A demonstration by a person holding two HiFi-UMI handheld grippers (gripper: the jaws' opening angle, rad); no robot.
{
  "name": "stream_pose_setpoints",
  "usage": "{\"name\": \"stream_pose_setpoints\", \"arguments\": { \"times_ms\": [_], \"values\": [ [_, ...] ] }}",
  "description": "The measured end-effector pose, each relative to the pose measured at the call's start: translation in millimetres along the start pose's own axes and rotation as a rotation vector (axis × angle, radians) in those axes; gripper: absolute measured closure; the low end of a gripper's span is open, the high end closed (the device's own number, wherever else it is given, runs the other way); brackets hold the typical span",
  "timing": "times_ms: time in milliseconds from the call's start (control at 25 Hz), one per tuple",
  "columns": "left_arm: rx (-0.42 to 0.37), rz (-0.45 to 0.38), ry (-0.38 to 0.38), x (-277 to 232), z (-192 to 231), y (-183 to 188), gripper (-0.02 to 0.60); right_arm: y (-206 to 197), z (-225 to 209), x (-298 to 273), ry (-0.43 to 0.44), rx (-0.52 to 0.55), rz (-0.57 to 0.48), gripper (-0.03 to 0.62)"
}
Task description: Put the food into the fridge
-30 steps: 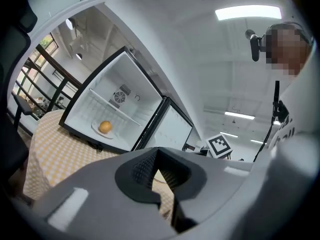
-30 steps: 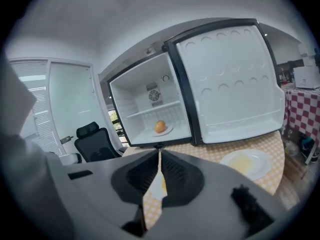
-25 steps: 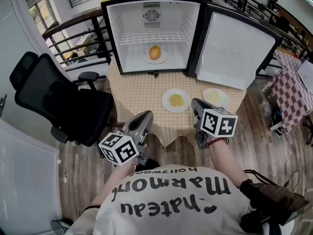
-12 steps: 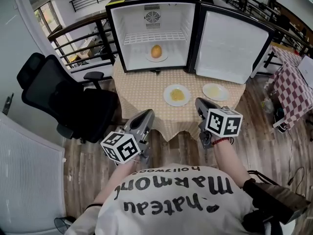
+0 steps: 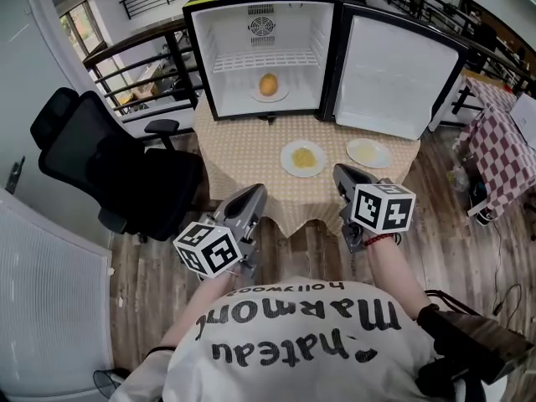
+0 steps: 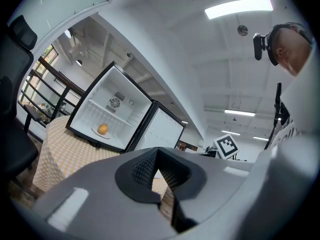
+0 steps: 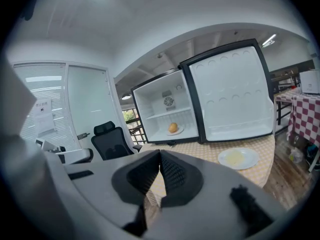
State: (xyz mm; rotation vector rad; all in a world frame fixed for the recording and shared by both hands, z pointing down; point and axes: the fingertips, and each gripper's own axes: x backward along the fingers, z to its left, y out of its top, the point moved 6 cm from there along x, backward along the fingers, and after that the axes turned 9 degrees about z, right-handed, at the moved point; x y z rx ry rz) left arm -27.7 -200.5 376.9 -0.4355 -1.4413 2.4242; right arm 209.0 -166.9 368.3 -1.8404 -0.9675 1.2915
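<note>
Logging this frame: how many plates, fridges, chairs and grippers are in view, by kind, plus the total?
Plates: 3 (plate in fridge, middle table plate, right table plate)
Fridge: 1
Office chair: 1
Grippers: 2 (left gripper, right gripper)
Total: 7

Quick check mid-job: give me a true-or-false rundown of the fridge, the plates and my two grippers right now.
1. The black-framed white mini fridge has its door open. True.
2. The fridge is empty. False: a round orange food on a white plate sits inside.
3. Two white plates of yellow food sit on the beige checked tablecloth. True.
4. The right gripper holds a plate. False: shut, empty.
5. The left gripper is shut and empty. True.
</note>
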Motion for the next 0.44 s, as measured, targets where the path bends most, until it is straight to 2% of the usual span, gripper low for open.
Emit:
{"name": "stream_pose_setpoints", "arguments": {
  "times_ms": [440],
  "values": [
    [0.010, -0.001, 0.003, -7.6, 1.9, -3.6, 0.577, -5.0, 0.0, -3.0, -0.005, 0.092, 0.032, 0.577]
  ]
}}
